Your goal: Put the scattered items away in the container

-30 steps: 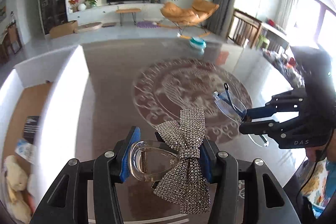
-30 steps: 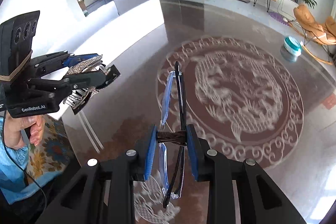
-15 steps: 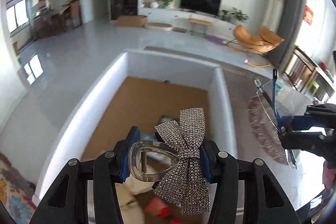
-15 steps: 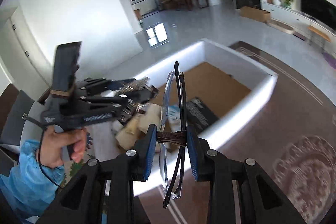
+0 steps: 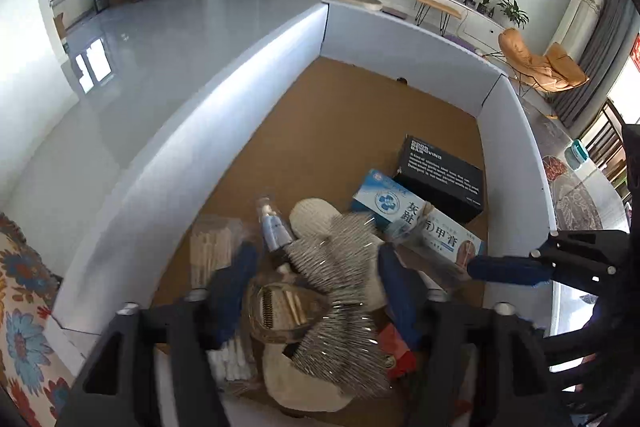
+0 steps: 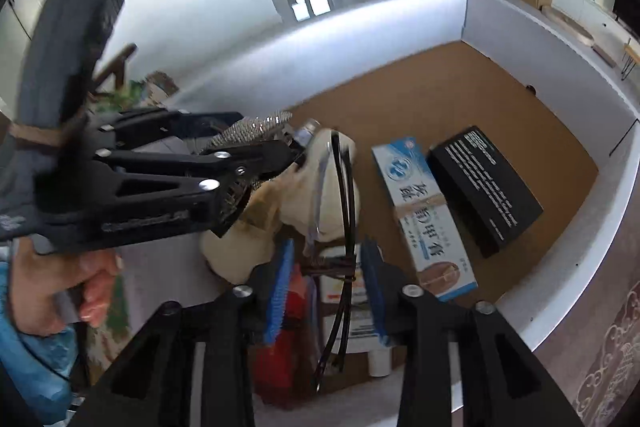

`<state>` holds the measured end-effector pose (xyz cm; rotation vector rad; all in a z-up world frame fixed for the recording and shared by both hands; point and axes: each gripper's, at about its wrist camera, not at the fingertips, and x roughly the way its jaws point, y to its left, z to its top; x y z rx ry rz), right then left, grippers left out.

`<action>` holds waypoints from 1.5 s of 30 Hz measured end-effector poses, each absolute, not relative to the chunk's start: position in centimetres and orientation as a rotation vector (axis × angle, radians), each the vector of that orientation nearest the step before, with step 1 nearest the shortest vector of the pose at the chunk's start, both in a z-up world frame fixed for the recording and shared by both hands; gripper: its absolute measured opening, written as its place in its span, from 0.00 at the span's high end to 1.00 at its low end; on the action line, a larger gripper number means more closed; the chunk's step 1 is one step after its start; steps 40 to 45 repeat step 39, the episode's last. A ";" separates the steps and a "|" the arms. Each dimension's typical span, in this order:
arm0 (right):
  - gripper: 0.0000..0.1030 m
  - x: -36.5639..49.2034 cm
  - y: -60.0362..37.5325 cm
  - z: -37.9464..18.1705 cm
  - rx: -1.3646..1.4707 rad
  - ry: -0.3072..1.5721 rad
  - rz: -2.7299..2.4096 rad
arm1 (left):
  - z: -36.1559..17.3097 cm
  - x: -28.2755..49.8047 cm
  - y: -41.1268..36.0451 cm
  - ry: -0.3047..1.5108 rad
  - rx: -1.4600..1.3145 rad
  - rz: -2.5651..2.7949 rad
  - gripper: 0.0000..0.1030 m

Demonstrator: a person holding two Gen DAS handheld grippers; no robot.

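Observation:
My left gripper [image 5: 316,287] hangs over the near end of the white-walled box [image 5: 400,39]. Its jaws are opening wide. The rhinestone bow hair clip [image 5: 332,279] is blurred between them, and neither pad presses it. My right gripper [image 6: 326,283] is beside it over the same box [image 6: 520,39], jaws opening. The black-framed glasses [image 6: 344,211] stand loose between its blue pads. The left gripper [image 6: 260,155] crosses the right wrist view with the clip at its tips. One of the right gripper's fingers [image 5: 500,269] shows in the left wrist view.
On the box's brown floor lie a black carton [image 5: 440,179], a blue-and-white medicine carton [image 5: 404,215], a small spray bottle [image 5: 272,227], a bundle of wooden sticks [image 5: 212,251], cream plush items [image 6: 296,187] and something red [image 6: 276,347]. A hand [image 6: 60,291] holds the left gripper.
Both grippers have swung from over the patterned table to above the box. Their jaws have spread. The clip and the glasses are no longer pinched.

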<state>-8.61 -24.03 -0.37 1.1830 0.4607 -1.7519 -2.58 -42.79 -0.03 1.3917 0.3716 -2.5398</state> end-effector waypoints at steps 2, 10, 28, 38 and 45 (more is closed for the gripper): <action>0.50 -8.7 -23.5 -0.3 1.174 0.461 -1.767 | 0.3 -2.7 -42.0 0.345 1.361 -2.542 0.01; 0.42 -10.3 -18.7 4.4 1.056 0.418 -1.917 | 4.2 -1.3 -40.0 0.354 1.122 -2.541 0.00; 0.39 -10.9 -13.4 4.6 1.068 0.398 -1.988 | 8.8 -0.7 -33.9 0.217 0.895 -2.462 0.00; 0.39 -10.7 -14.0 4.4 1.061 0.386 -1.981 | 7.2 0.4 -35.0 0.396 0.890 -2.401 0.00; 0.39 -10.6 -14.1 4.5 1.059 0.388 -1.980 | 7.1 0.4 -34.9 0.368 0.882 -2.384 0.00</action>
